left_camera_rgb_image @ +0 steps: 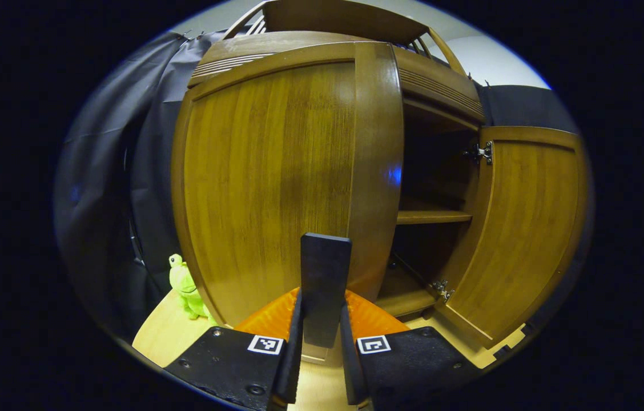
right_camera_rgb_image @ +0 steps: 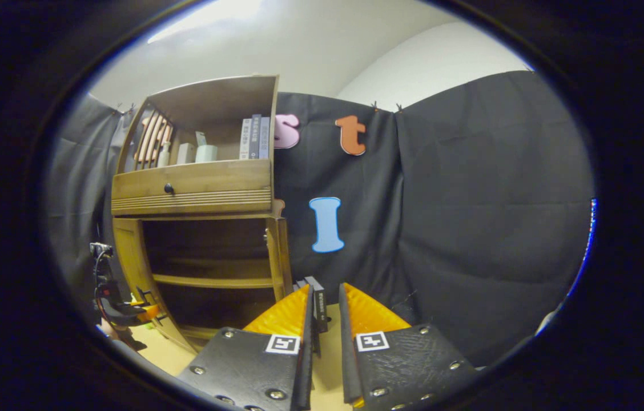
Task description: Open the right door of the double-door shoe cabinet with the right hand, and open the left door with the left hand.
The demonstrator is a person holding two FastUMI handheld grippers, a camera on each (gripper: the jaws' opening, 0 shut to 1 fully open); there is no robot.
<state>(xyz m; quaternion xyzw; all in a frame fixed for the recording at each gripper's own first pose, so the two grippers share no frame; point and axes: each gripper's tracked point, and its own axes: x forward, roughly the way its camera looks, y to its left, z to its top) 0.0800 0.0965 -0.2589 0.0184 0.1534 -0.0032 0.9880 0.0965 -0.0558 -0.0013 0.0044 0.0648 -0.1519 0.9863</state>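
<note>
The wooden shoe cabinet (left_camera_rgb_image: 442, 85) stands with both doors swung out. In the left gripper view my left gripper (left_camera_rgb_image: 325, 294) is shut on the dark upright handle (left_camera_rgb_image: 325, 260) of the left door (left_camera_rgb_image: 270, 188), which is partly open. The right door (left_camera_rgb_image: 527, 228) stands wide open and shows its inner face and hinges. In the right gripper view that right door (right_camera_rgb_image: 282, 257) is seen edge-on, and its dark handle (right_camera_rgb_image: 317, 305) lies between the fingers of my right gripper (right_camera_rgb_image: 325, 288). Those fingers stand slightly apart, with a gap on the handle's right side. The left gripper (right_camera_rgb_image: 122, 311) shows small by the left door (right_camera_rgb_image: 128, 257).
Inside the cabinet is a bare shelf (left_camera_rgb_image: 433, 217). A drawer with a knob (right_camera_rgb_image: 168, 188) and an upper shelf of books and jars (right_camera_rgb_image: 253, 140) sit above the doors. A green plush frog (left_camera_rgb_image: 185, 285) sits on the floor left of the cabinet. Black cloth walls surround the booth.
</note>
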